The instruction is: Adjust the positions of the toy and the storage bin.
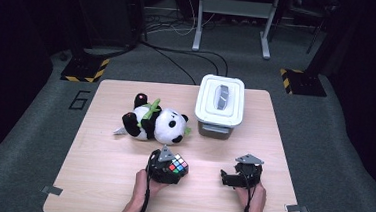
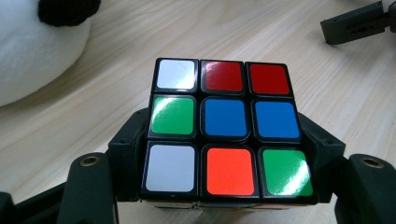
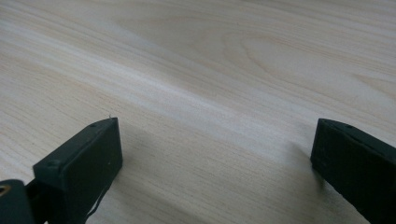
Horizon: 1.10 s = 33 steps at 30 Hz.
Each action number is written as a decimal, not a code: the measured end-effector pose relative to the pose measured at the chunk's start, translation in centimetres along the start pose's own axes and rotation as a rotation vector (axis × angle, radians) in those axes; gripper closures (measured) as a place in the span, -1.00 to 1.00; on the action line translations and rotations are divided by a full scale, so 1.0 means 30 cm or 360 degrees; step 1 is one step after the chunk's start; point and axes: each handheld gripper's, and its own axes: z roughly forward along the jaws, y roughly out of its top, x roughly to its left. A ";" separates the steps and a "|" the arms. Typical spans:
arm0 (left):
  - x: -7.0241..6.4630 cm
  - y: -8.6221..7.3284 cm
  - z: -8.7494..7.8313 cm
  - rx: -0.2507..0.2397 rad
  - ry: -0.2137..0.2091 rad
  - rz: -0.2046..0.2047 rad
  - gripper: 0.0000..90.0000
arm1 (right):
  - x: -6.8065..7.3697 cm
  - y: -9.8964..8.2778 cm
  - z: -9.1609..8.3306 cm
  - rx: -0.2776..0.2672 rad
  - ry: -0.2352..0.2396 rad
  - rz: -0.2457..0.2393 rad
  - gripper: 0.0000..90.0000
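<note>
The puzzle cube sits right between the jaws of the left gripper, which squeeze its two sides, low over the worktop near the panda toy. The right gripper is wide open, holds nothing, and waits well off to the cube's right.

High view: fixed above the person's side, faces forward and down, takes in the whole worktop from a distance. Left gripper view: rides the left hand-held gripper, very near the cube, low over the wood; shares cube and panda with the high view. Right gripper view: rides the right hand-held gripper, close, angled down at bare worktop.
</note>
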 end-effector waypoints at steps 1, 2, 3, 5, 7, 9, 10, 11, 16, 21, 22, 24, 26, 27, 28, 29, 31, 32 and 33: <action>0.001 -0.001 -0.003 0.0002 0.0000 0.0003 -0.27 | 0.000 0.000 0.000 -0.0003 -0.0006 -0.0001 -0.96; 0.003 -0.001 -0.005 0.0005 0.0000 0.0005 -0.26 | 0.001 0.000 0.000 -0.0004 -0.0010 0.0001 -0.96; 0.002 -0.003 -0.008 -0.0009 0.0002 -0.0003 -0.26 | 0.001 0.000 0.000 -0.0005 -0.0011 0.0003 -0.96; 0.002 -0.007 -0.017 -0.0017 0.0008 -0.0002 -0.25 | 0.000 0.000 0.000 -0.0001 -0.0008 -0.0002 -0.96; 0.003 -0.011 -0.031 -0.0035 0.0014 -0.0007 -0.25 | 0.000 -0.001 0.000 -0.0001 -0.0004 -0.0002 -0.96; 0.007 -0.013 -0.040 -0.0029 0.0016 -0.0001 -0.25 | 0.001 0.000 0.000 -0.0002 -0.0005 0.0001 -0.96; 0.012 -0.020 -0.055 -0.0063 0.0028 -0.0031 -0.25 | 0.001 -0.001 0.000 -0.0001 -0.0005 0.0000 -0.96; 0.017 -0.021 -0.063 -0.0047 0.0040 -0.0017 -0.25 | 0.001 -0.001 0.000 -0.0003 -0.0009 0.0000 -0.96; 0.044 -0.042 -0.112 -0.0084 0.0101 -0.0049 -0.25 | 0.001 0.000 -0.001 -0.0001 -0.0007 -0.0002 -0.96; 0.103 -0.077 -0.171 -0.0101 0.0181 -0.0107 -0.25 | 0.001 0.000 0.000 -0.0001 -0.0008 -0.0001 -0.96; 0.115 -0.086 -0.183 -0.0111 0.0198 -0.0129 -0.25 | 0.001 0.000 0.000 -0.0001 -0.0009 0.0001 -0.96; 0.127 -0.093 -0.193 -0.0123 0.0218 -0.0146 -0.25 | 0.001 0.000 0.000 -0.0001 -0.0006 0.0000 -0.96; 0.151 -0.105 -0.211 -0.0121 0.0243 -0.0164 -0.25 | 0.001 0.000 0.000 0.0000 -0.0006 -0.0001 -0.96; 0.174 -0.116 -0.230 -0.0128 0.0274 -0.0184 -0.25 | 0.001 0.000 0.000 -0.0001 -0.0009 0.0001 -0.96; 0.185 -0.123 -0.242 -0.0136 0.0291 -0.0213 -0.25 | 0.001 0.000 0.000 -0.0001 -0.0009 0.0000 -0.96; 0.194 -0.128 -0.247 -0.0145 0.0308 -0.0219 -0.25 | 0.001 0.000 0.000 0.0000 -0.0009 0.0000 -0.96; 0.217 -0.141 -0.262 -0.0151 0.0345 -0.0244 -0.25 | 0.001 0.000 0.000 0.0000 -0.0009 0.0001 -0.96; 0.226 -0.144 -0.268 -0.0141 0.0348 -0.0251 -0.25 | 0.001 0.000 0.000 -0.0001 -0.0010 0.0001 -0.96; 0.236 -0.150 -0.274 -0.0145 0.0360 -0.0262 -0.25 | 0.001 0.000 0.000 -0.0001 -0.0010 0.0001 -0.96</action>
